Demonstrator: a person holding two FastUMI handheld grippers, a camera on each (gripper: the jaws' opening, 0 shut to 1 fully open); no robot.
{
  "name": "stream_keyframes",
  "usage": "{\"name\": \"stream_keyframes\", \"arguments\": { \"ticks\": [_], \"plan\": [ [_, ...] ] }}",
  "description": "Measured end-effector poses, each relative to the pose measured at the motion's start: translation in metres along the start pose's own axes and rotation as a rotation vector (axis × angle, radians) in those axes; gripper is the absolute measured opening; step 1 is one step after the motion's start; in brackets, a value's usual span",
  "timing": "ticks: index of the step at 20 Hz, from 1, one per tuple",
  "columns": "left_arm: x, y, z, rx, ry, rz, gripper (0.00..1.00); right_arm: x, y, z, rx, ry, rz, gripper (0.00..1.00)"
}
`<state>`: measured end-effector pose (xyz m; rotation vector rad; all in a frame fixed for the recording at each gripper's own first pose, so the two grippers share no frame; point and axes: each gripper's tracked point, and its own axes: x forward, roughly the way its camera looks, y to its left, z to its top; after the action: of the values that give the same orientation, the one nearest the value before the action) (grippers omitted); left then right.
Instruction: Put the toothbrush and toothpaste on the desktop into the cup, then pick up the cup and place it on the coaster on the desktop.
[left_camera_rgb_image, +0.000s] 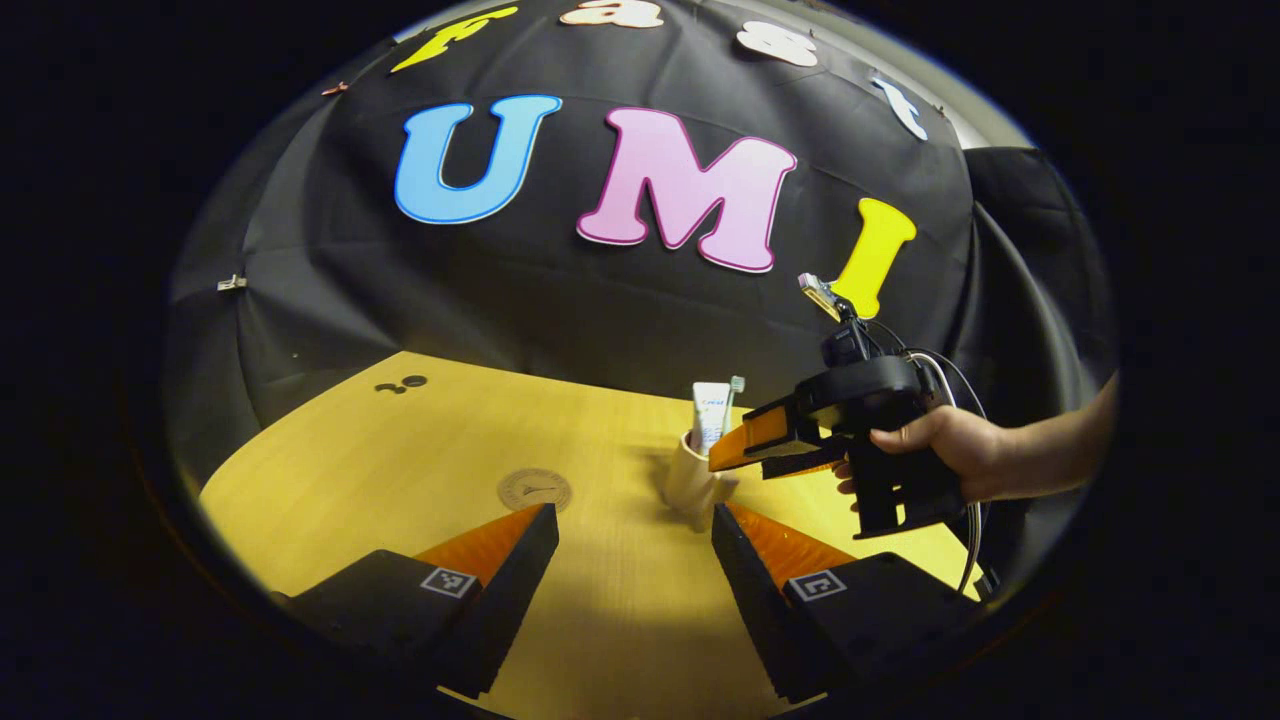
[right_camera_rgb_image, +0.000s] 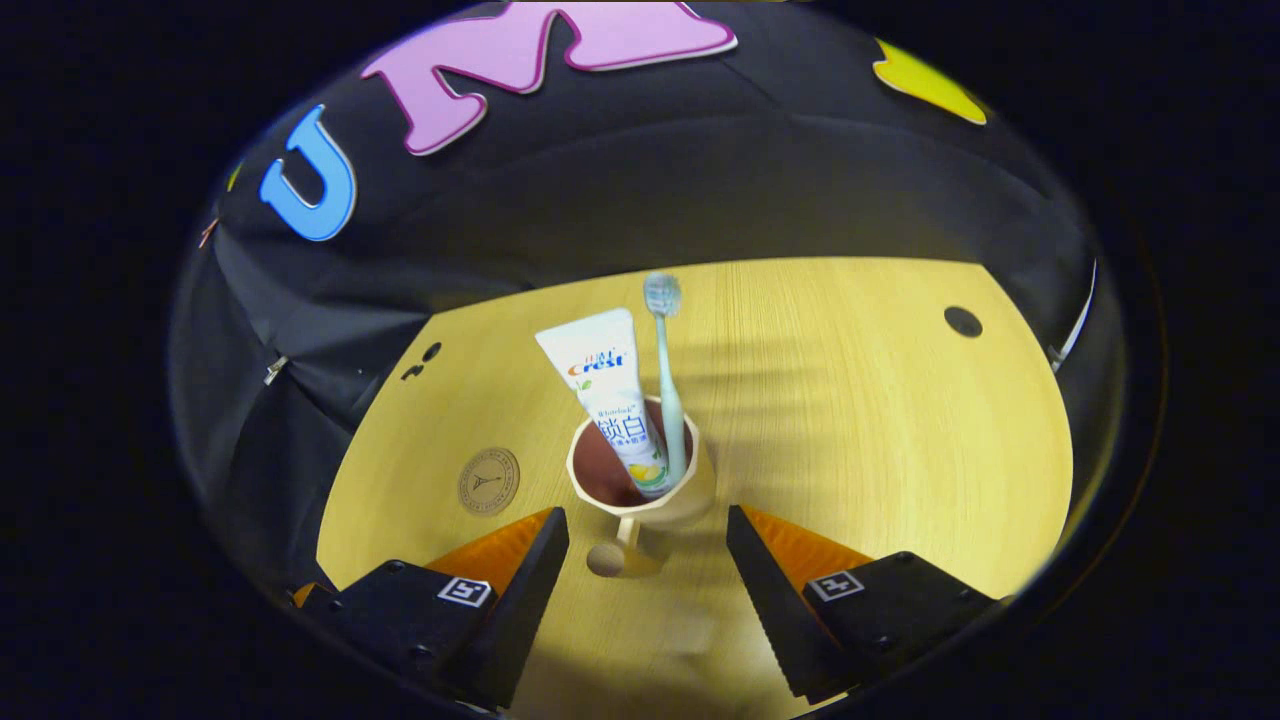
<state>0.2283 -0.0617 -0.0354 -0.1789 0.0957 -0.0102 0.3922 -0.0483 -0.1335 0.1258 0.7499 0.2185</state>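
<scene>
Standing upright on the surface (right_camera_rgb_image: 850, 400), the cup (right_camera_rgb_image: 645, 490) already holds the toothpaste (right_camera_rgb_image: 605, 385) and the toothbrush (right_camera_rgb_image: 664, 380), both leaning out above its rim. The coaster (right_camera_rgb_image: 488, 481) lies apart, to the cup's left. The right gripper (right_camera_rgb_image: 648, 560) is spread wide, nothing held, the cup just ahead between its fingers; the left gripper (left_camera_rgb_image: 635, 545) is likewise released. The cup is judged rigid, light, smooth-walled and top-heavy with its tall contents; a squeeze across the mid-wall, below the rim, is advised.
</scene>
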Motion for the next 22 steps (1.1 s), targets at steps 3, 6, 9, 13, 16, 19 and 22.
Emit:
{"name": "stream_keyframes", "arguments": {
  "ticks": [3,6,9,13,16,19,22],
  "plan": [
    [-0.011,0.023,-0.001,-0.019,0.013,0.042,0.97,0.011,0.002,-0.013,-0.003,0.101,-0.03,0.98],
    [-0.02,0.045,-0.005,-0.045,0.036,0.083,0.97,0.021,0.005,-0.02,-0.003,0.209,-0.045,0.98],
    [-0.025,0.062,-0.01,-0.071,0.045,0.114,0.97,0.034,0.007,-0.023,-0.046,0.303,-0.046,0.88],
    [-0.026,0.078,-0.036,-0.108,0.138,0.132,0.98,0.054,0.007,-0.029,-0.066,0.375,-0.08,0.96],
    [-0.029,0.085,-0.042,-0.122,0.154,0.139,0.98,0.064,0.007,-0.034,-0.089,0.402,-0.106,0.95],
    [-0.033,0.092,-0.046,-0.115,0.17,0.146,0.98,0.069,0.005,-0.038,-0.102,0.421,-0.118,0.86],
    [-0.034,0.097,-0.05,-0.124,0.183,0.153,0.98,0.072,0.007,-0.039,-0.08,0.431,-0.114,0.73]
  ]
}}
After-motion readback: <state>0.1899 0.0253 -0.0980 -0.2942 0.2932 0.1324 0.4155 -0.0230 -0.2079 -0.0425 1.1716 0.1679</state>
